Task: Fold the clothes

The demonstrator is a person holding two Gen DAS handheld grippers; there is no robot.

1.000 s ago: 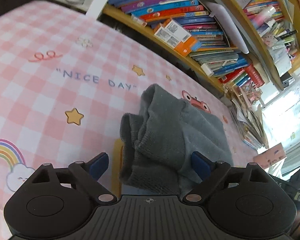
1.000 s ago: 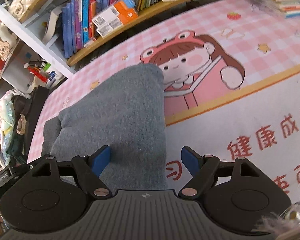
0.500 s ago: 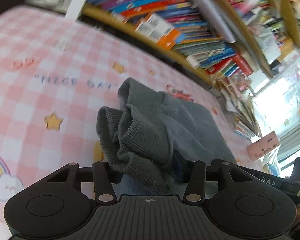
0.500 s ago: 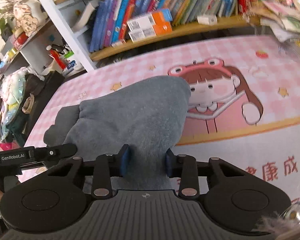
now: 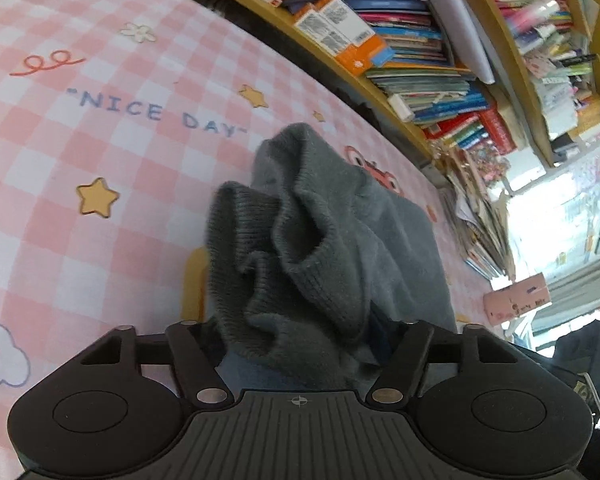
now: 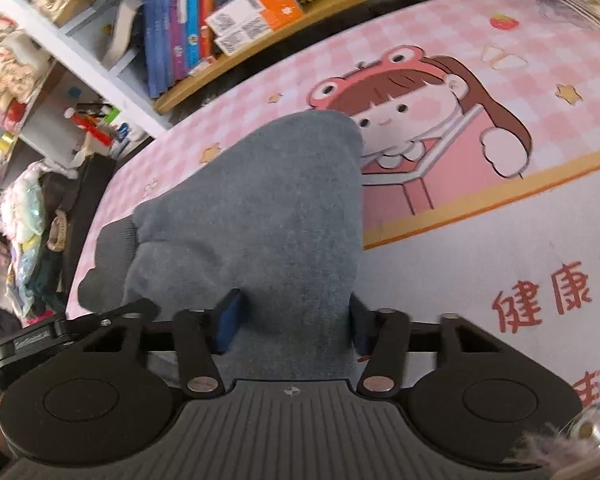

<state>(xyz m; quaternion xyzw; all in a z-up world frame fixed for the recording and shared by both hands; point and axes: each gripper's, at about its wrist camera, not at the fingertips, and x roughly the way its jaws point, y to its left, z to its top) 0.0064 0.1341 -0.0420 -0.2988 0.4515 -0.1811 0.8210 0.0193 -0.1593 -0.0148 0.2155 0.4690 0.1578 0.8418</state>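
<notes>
A grey knit sweater (image 5: 320, 240) lies folded in a bundle on the pink checked mat (image 5: 80, 140). My left gripper (image 5: 300, 340) is shut on its bunched ribbed edge, which hides most of both pads. In the right wrist view the sweater (image 6: 260, 208) stretches away over the mat (image 6: 480, 240). My right gripper (image 6: 292, 320) is shut on the near smooth edge, with blue pads (image 6: 226, 320) pressing the cloth from both sides. The left gripper's body (image 6: 40, 336) shows at the left of that view.
A low wooden bookshelf (image 5: 380, 40) full of books runs along the far side of the mat. Stacked papers and magazines (image 5: 480, 232) sit at its right end. A shelf unit with toys and bags (image 6: 28, 140) stands to the left of the mat.
Both grippers went from open around the sweater to shut on it. The bundle is now gathered and a little raised at its near edge.
</notes>
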